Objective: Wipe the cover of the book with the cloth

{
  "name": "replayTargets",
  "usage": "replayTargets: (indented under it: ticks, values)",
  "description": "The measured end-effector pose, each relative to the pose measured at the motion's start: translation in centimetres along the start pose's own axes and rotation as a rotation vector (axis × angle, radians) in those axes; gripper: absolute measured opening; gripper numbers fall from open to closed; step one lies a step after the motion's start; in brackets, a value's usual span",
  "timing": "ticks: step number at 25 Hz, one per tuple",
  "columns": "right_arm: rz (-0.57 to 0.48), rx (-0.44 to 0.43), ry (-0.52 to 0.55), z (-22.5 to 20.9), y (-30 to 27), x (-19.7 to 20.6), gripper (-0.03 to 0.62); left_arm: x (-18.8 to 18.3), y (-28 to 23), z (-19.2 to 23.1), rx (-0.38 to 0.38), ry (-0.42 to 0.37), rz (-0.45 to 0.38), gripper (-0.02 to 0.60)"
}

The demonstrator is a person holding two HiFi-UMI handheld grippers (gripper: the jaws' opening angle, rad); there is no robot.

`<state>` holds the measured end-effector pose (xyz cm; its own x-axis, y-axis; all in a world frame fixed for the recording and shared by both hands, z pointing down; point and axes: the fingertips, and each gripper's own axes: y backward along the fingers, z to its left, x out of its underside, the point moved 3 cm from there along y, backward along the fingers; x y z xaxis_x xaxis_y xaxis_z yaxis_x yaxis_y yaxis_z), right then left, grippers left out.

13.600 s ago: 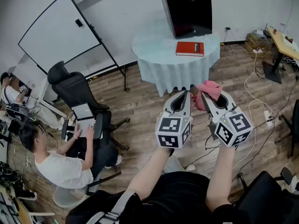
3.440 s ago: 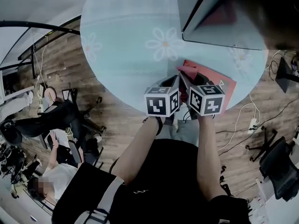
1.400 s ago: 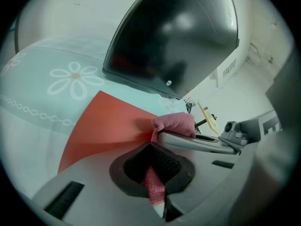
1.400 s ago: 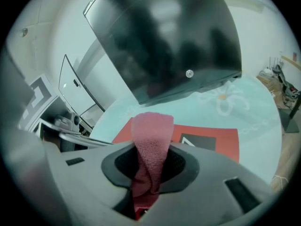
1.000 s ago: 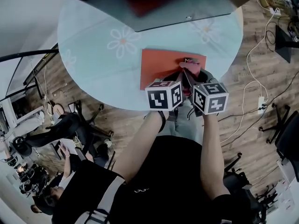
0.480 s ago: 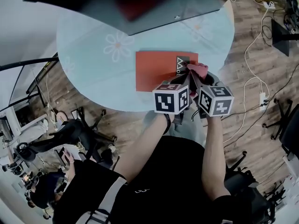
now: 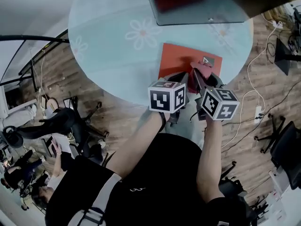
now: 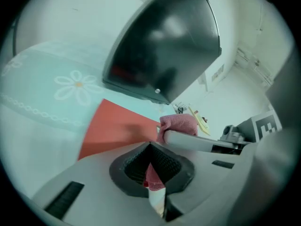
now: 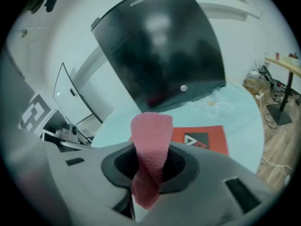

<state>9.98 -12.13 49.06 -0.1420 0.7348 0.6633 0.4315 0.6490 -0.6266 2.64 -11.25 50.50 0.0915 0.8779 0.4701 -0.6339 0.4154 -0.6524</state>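
Observation:
A red book (image 7: 181,60) lies on the round table (image 7: 113,55), near its front edge. My right gripper (image 7: 198,75) is shut on the pink cloth (image 7: 203,68), which rests on the book's near right part, just below the grey logo (image 7: 207,60). In the right gripper view the cloth (image 9: 150,140) sticks up from the right gripper (image 9: 150,147), and the book (image 9: 202,140) lies behind it. My left gripper (image 7: 181,81) hovers close beside it over the book's near edge, jaws shut. The left gripper view has the left gripper (image 8: 151,147) before the book (image 8: 117,126) and the cloth (image 8: 178,125).
A big black box (image 7: 197,1) stands on the table just beyond the book. On the wooden floor are office chairs (image 7: 66,119) at the left, seated people at the lower left, and cables with a power strip (image 7: 257,112) at the right.
My head has swung, so the table and book sit further right in view. The cloth has stayed at the logo end of the book, sliding slightly across the cover. Both grippers remain side by side.

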Motion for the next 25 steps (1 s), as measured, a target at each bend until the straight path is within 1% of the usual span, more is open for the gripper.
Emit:
replayTargets:
  ticks: [4, 6, 8, 10, 15, 19, 25]
  values:
    - [0.039, -0.106, 0.088, 7.0, -4.3, 0.1, 0.097, -1.7, 4.5, 6.0, -0.089, 0.079, -0.055, 0.014]
    - [0.082, -0.128, 0.137, 9.3, -5.8, 0.6, 0.097, -2.4, 5.9, 7.9, -0.125, 0.099, -0.067, 0.014]
    - [0.106, -0.131, 0.149, 10.5, -6.8, 1.3, 0.097, -2.6, 6.6, 9.1, -0.152, 0.099, -0.068, 0.014]
    - [0.121, -0.116, 0.135, 10.9, -7.5, 1.8, 0.097, -2.7, 6.8, 9.8, -0.161, 0.09, -0.064, 0.014]
    - [0.173, -0.089, 0.125, 11.1, -8.1, 3.7, 0.096, -0.8, 7.0, 10.7, -0.159, 0.109, -0.017, 0.014]
    - [0.182, -0.089, 0.105, 11.2, -8.0, 4.8, 0.097, 0.3, 6.7, 11.3, -0.192, 0.113, 0.042, 0.014]
    - [0.168, -0.06, 0.065, 10.2, -7.6, 5.2, 0.097, 0.9, 5.9, 10.8, -0.167, 0.131, 0.106, 0.014]
